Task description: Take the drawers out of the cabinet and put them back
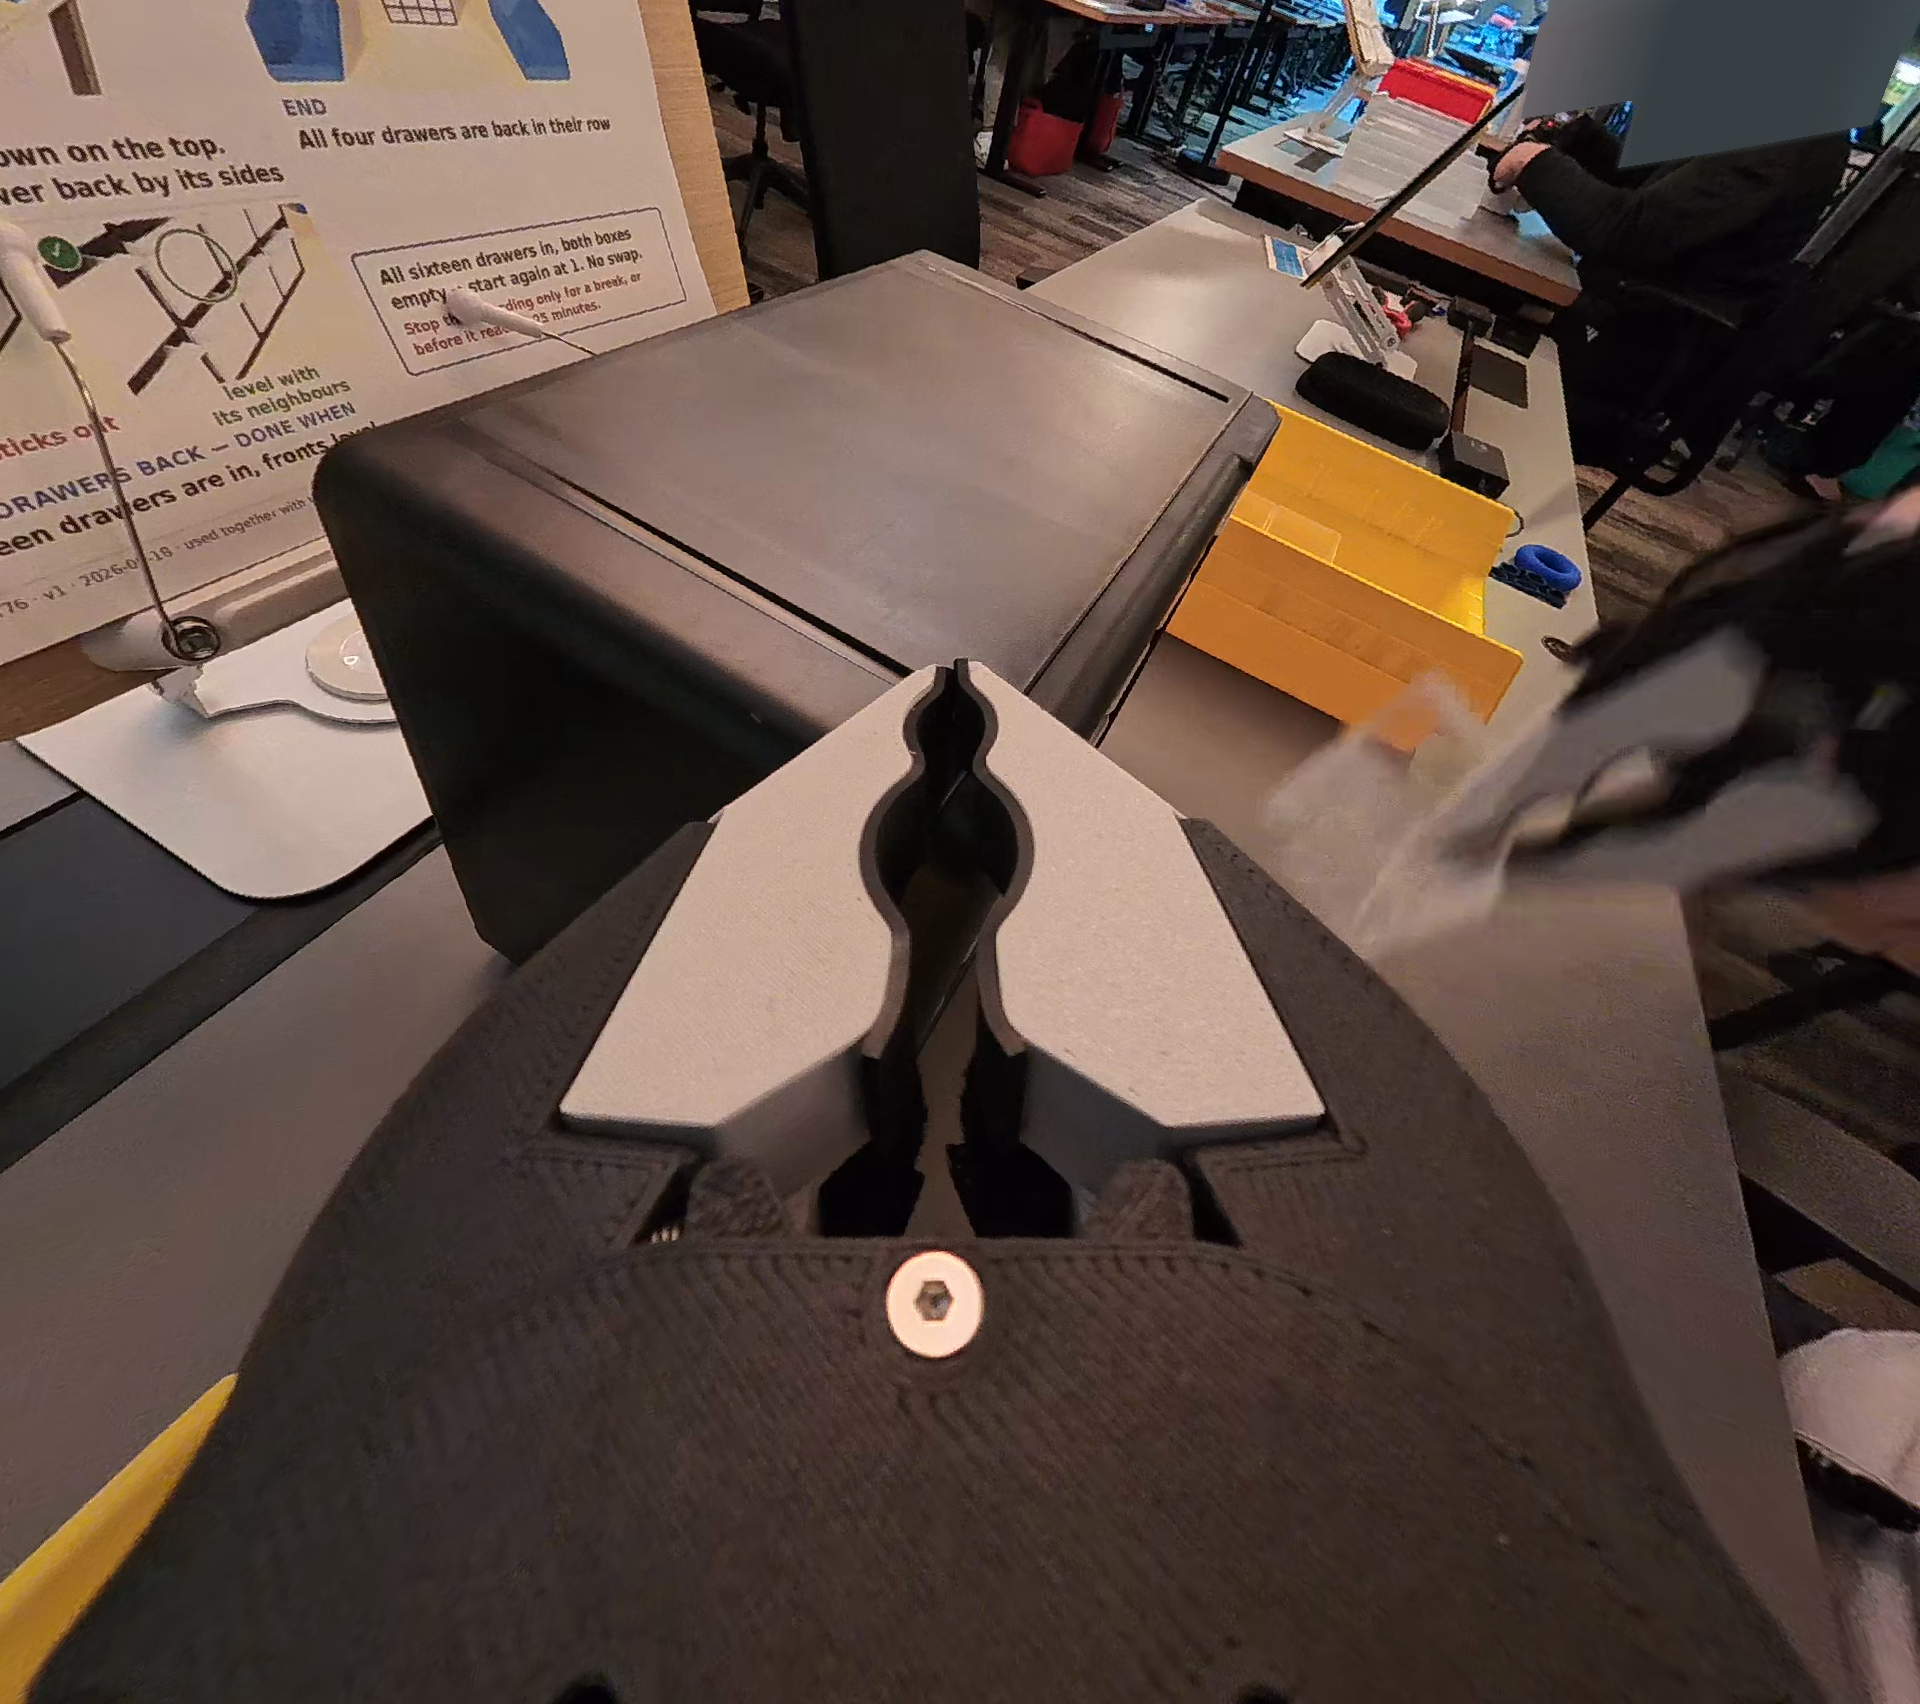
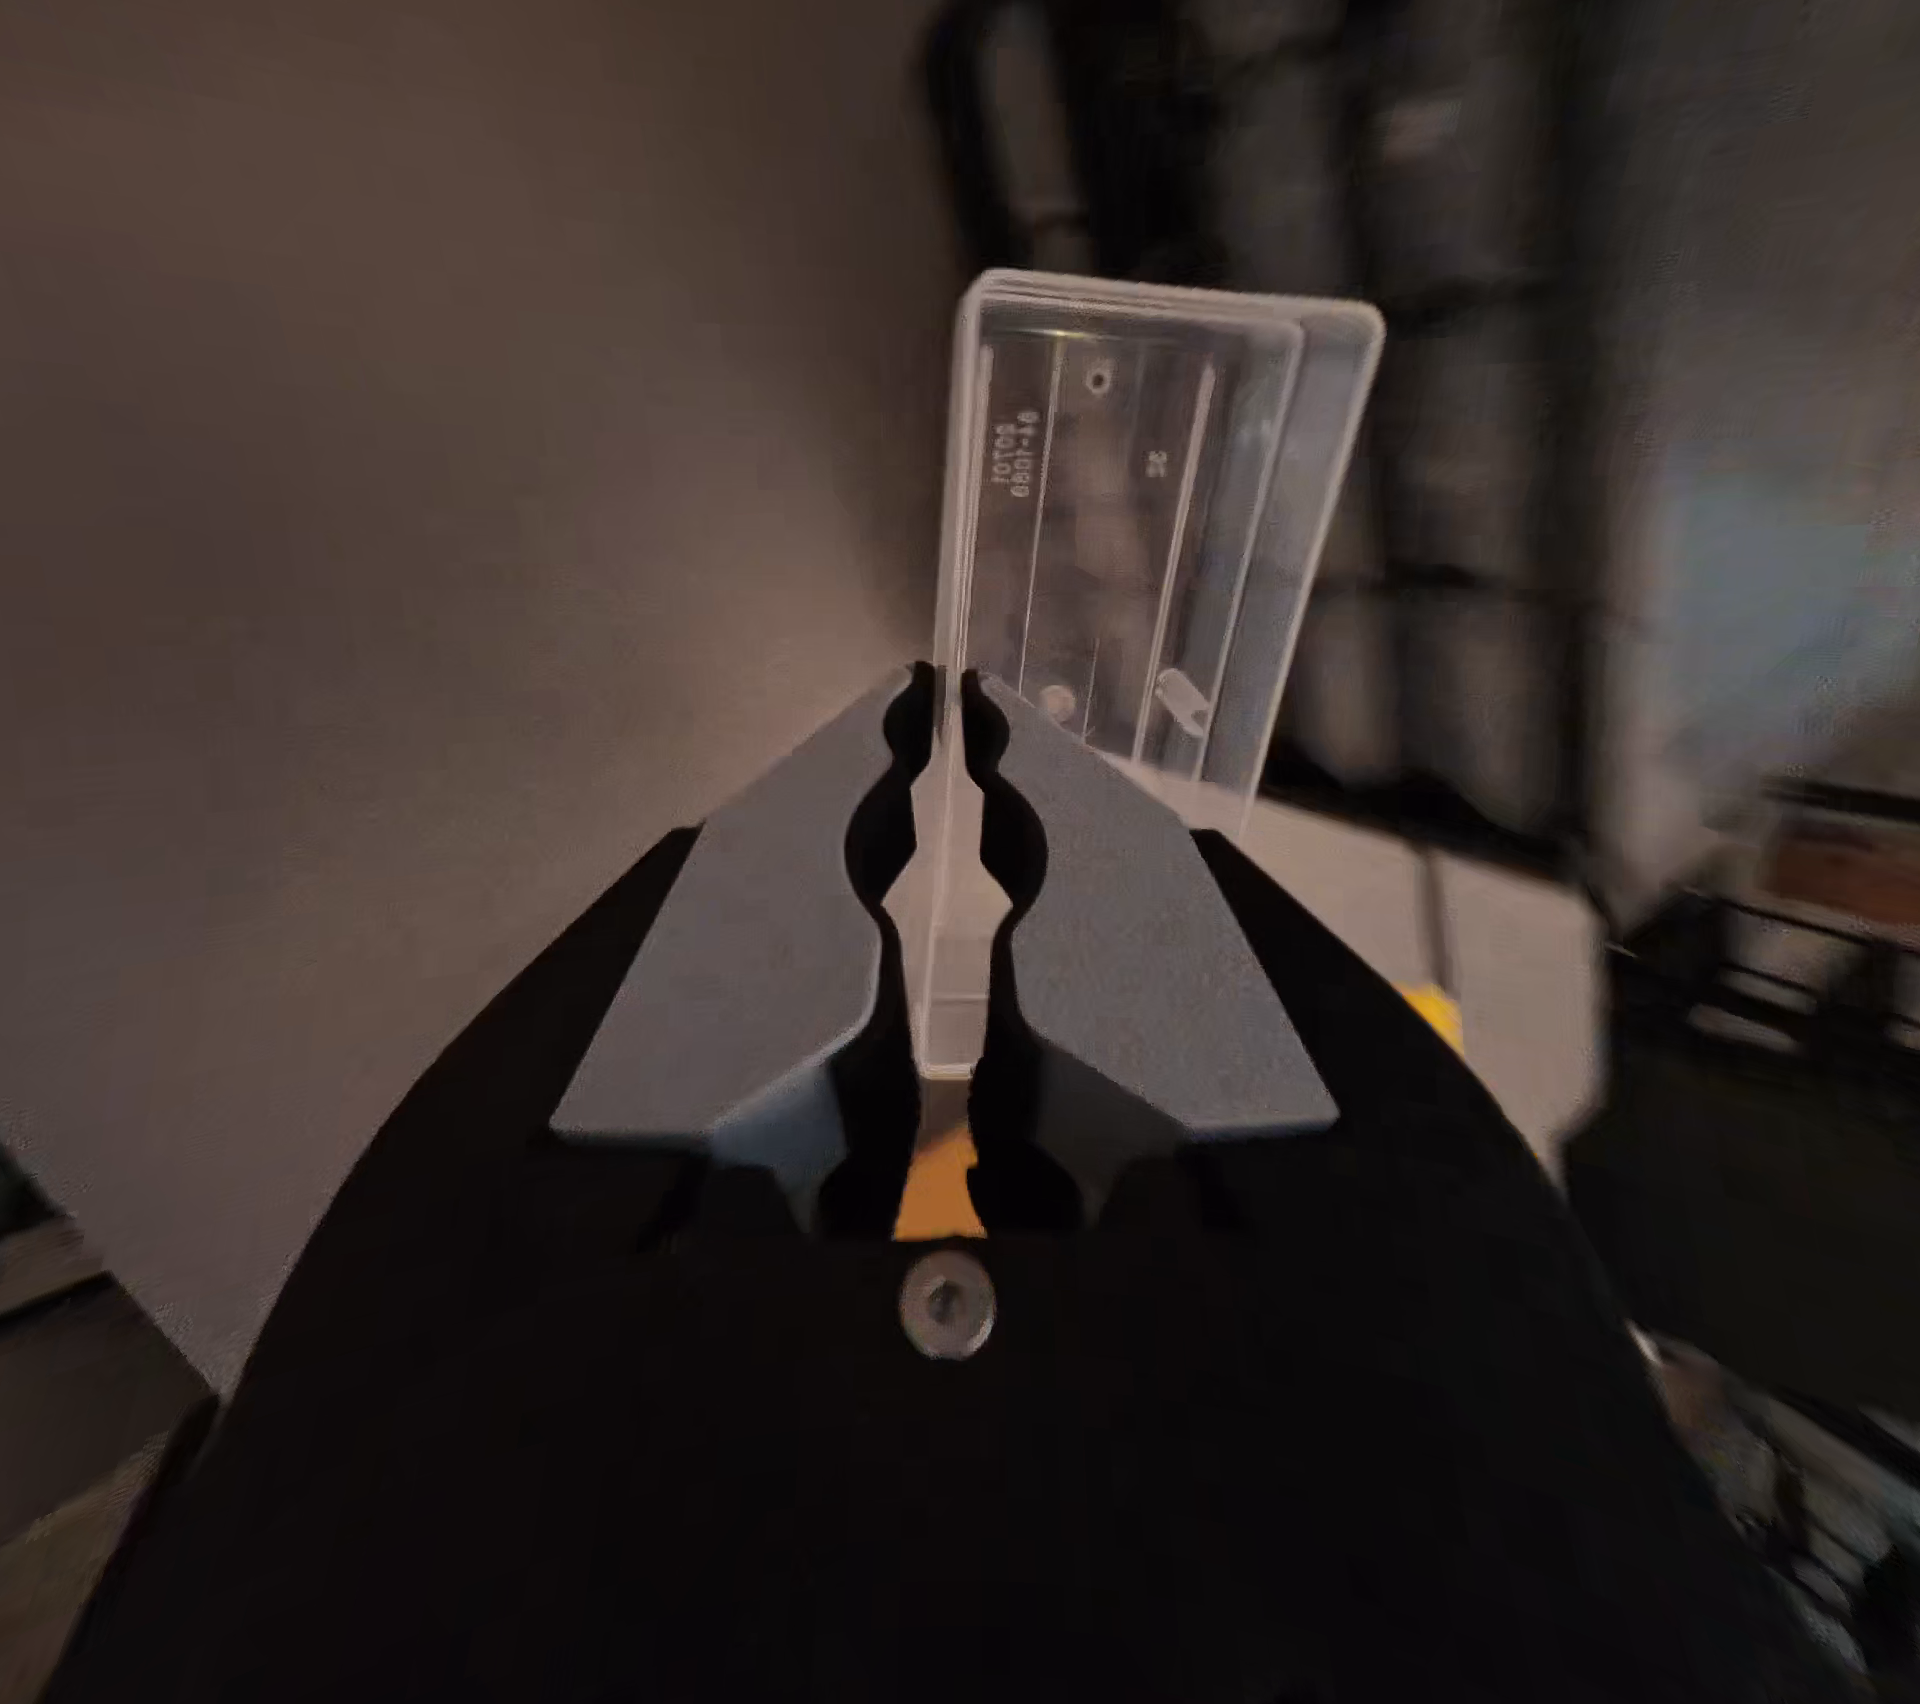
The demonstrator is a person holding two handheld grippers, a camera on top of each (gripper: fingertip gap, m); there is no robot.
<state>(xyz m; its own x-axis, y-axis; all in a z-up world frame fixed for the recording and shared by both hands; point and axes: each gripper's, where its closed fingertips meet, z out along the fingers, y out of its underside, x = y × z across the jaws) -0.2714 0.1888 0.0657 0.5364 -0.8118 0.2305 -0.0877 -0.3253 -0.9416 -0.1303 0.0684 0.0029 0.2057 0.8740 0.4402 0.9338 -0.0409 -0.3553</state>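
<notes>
**Clear drawer rides in right claw beside black cabinet**

A black cabinet (image 1: 831, 491) dominates the grey table (image 1: 1299, 283), seen from above in the left wrist view, with an instruction board (image 1: 312, 148) propped behind it and a yellow bin (image 1: 1351, 574) just beside it on the far side. The left gripper (image 1: 961, 678) hovers near the cabinet's top edge, its jaws pressed together on nothing. The right gripper (image 2: 948, 678) pinches one thin wall of a clear plastic drawer (image 2: 1143, 532), held on edge in the air; the cabinet's dark grid of slots blurs behind it. In the left view the same drawer (image 1: 1382, 771) appears as a pale smear near the bin.

Whether the drawer is heading out or back cannot be told. Either way, the grip on a single wall looks slight, so the drawer should be turned level and kept square to its slot or the bin. The yellow bin's rim and the cabinet corner crowd the path.
</notes>
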